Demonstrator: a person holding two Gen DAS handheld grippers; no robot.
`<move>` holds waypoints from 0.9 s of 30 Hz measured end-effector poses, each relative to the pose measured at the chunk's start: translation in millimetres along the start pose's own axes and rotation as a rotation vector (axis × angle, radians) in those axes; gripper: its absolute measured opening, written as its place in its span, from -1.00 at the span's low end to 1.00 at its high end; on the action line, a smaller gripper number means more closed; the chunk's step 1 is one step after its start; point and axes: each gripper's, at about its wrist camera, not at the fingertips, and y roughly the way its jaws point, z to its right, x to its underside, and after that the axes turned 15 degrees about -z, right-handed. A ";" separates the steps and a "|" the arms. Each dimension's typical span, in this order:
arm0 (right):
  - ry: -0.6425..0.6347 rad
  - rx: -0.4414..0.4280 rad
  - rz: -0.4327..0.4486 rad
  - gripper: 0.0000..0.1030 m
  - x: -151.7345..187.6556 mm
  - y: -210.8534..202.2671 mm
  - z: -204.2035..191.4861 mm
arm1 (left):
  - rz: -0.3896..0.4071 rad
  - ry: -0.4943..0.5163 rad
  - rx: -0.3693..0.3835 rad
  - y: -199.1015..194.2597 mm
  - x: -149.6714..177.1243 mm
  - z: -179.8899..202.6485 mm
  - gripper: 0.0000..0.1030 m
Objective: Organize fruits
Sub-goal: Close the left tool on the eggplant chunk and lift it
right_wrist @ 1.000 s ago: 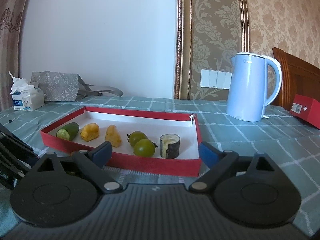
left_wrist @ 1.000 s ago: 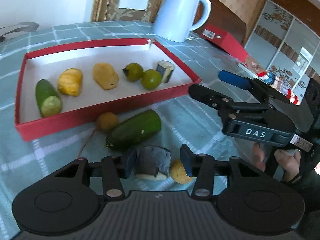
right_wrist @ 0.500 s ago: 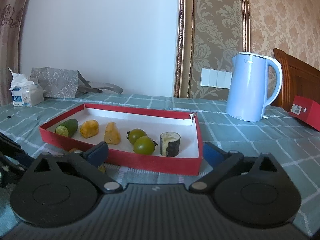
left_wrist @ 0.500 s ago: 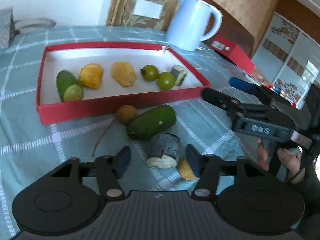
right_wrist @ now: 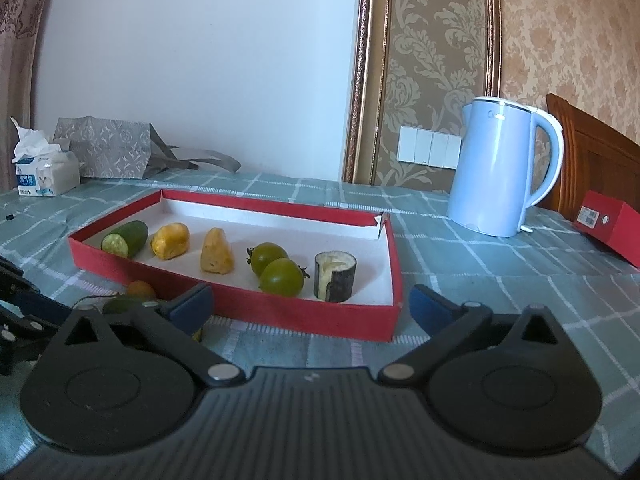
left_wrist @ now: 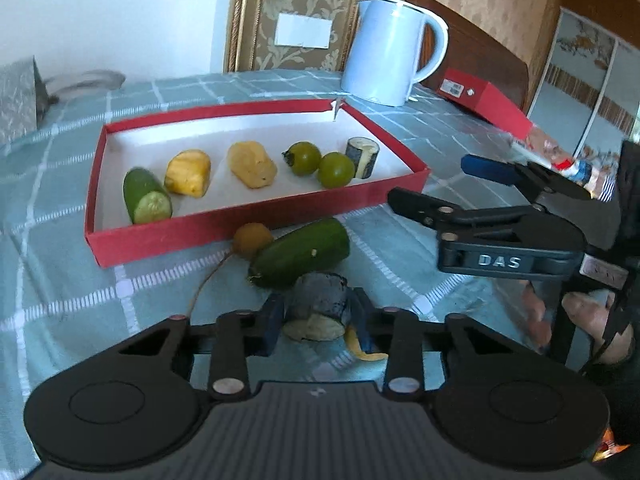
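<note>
- Left claw has just been closing and now pinches the dark-skinned, pale-fleshed cut cylinder piece down on the checked green counter; the lift is not yet made.
- Right claw hangs spread wide and empty, near the shallow red cardboard tray.
- Done: six pieces lie in a row inside the tray.
- Left: the long green cucumber, the small round orange fruit and a yellow piece by the left claw lie outside, just in front of the tray.
</note>
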 end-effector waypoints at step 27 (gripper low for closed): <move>-0.018 -0.015 0.040 0.84 0.9 -9.4 2.5 | 0.077 0.074 -0.240 11.7 16.1 34.9 -0.36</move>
